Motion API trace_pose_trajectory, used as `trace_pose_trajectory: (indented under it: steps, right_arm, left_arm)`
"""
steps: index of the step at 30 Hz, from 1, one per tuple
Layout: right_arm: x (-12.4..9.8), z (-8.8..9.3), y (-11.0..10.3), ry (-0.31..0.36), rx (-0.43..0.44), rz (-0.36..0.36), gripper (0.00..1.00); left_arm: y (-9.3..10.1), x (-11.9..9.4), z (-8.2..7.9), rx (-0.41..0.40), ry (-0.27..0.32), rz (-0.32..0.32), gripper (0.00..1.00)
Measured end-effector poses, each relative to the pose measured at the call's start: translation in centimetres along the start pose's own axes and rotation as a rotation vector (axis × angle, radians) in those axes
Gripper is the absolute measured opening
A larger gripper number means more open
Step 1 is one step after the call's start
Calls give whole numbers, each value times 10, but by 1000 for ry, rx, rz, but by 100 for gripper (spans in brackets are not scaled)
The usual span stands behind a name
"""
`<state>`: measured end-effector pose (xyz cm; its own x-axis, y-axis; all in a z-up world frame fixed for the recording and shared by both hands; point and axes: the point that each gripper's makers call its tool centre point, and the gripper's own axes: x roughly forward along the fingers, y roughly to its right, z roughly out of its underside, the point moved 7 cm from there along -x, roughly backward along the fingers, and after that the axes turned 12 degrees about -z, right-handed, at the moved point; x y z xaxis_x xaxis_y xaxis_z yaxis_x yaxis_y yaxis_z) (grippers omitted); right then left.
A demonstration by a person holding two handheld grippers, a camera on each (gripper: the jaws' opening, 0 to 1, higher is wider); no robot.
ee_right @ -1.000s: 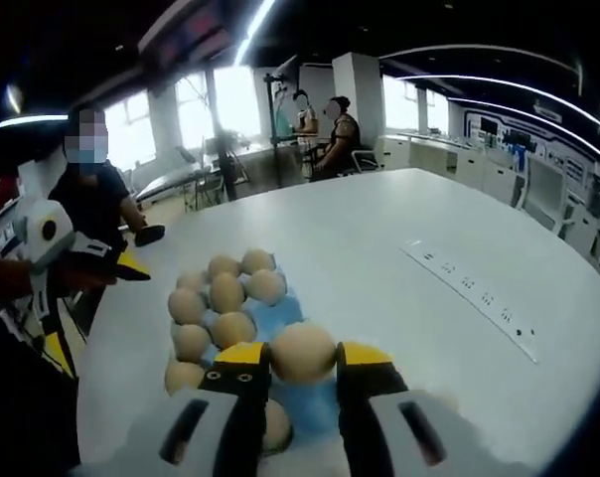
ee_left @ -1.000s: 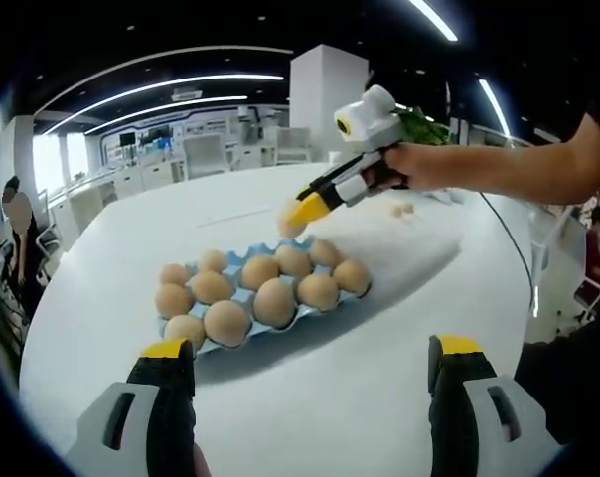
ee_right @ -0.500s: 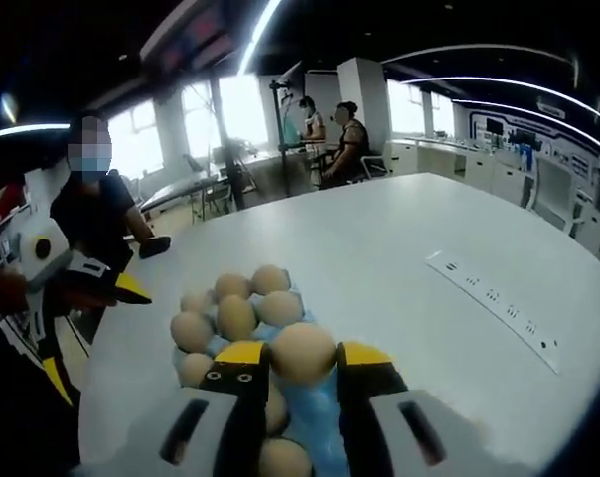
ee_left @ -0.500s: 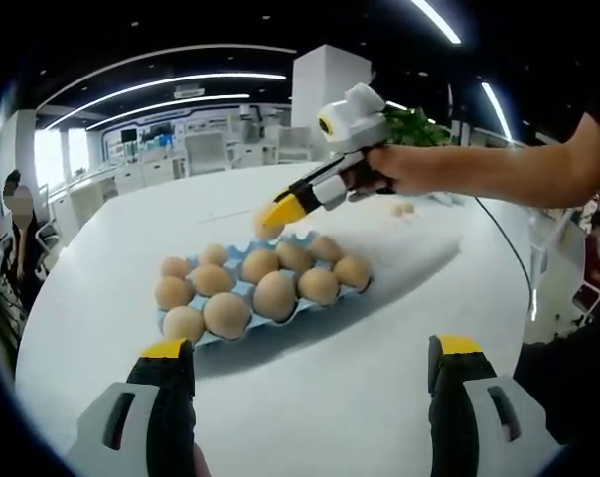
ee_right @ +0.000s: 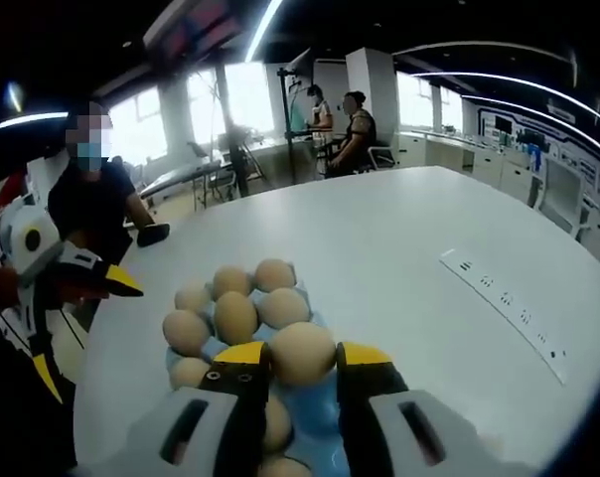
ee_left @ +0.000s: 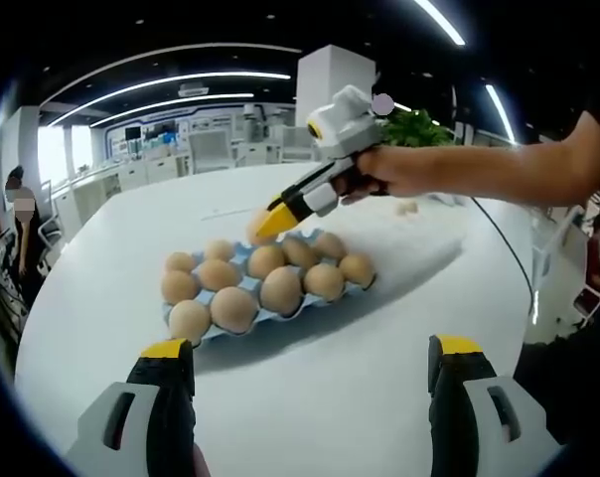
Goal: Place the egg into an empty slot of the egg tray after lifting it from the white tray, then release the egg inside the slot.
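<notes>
Presently, by item:

Right gripper [ee_right: 302, 360]: its yellow-tipped jaws are closing on a smooth tan egg [ee_right: 302, 353], gripping it from both sides. From the left gripper view the same tool [ee_left: 264, 225] is reaching in from the right, held in a person's hand [ee_left: 387, 171], slanting down with the egg [ee_left: 257, 223] at its tip over the far edge of the egg tray.

Egg position: it is hanging above the egg tray [ee_right: 318, 405], not sitting in a slot; which slot lies under it cannot be told.

Egg tray: in the left gripper view it is a pale blue moulded carton [ee_left: 271, 318] with scalloped edges, lying flat on the table and carrying rounded brown eggs [ee_left: 280, 290] in rows that are touching or nearly touching.

Left gripper [ee_left: 310, 363]: its jaws are standing wide apart, nothing between them, black with yellow caps and grey bodies, near the tray but not touching it. The right gripper view is showing it [ee_right: 131, 289] at the left edge.

Table [ee_left: 360, 378]: a broad, white, matte, rounded top; a flat white strip [ee_right: 504, 310] with small dark marks is lying on it, well apart from the tray.

Background: people are sitting by bright windows, and a green leafy plant [ee_left: 419, 127] is standing behind the hand.
</notes>
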<state>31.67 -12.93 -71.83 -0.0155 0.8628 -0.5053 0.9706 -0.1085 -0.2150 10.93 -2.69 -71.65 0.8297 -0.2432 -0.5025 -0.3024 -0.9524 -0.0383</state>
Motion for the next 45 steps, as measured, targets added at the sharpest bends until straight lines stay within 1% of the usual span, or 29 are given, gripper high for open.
trace_pose_trajectory:
  steps: [3,7,10,13,16,20,24,31,45]
  right_arm:
    - [5,0,0,-6,9,-9,27]
    - [11,0,1,-33,1,-8,27]
    - [13,1,4,-46,-5,-7,27]
    - [13,3,2,-50,5,-9,27]
    - [14,3,3,-56,8,-12,27]
    - [17,4,6,-84,-4,-20,27]
    - [19,4,7,-102,4,-26,27]
    - [22,2,10,-142,-31,-34,27]
    - [23,2,11,-151,-48,-41,28]
  left_arm:
    - [-1,-1,1,0,-2,-1,100]
    - [-1,-1,1,-4,-3,2,100]
    - [-1,-2,0,-4,-2,1,100]
    - [-2,-2,2,-5,-5,0,100]
    - [-3,-1,5,4,-18,-3,100]
    - [-3,-2,7,-2,-19,-1,100]
    - [-4,-2,7,1,-20,-4,100]
    - [-6,-2,7,2,-22,-5,100]
    - [-5,0,4,10,-24,3,100]
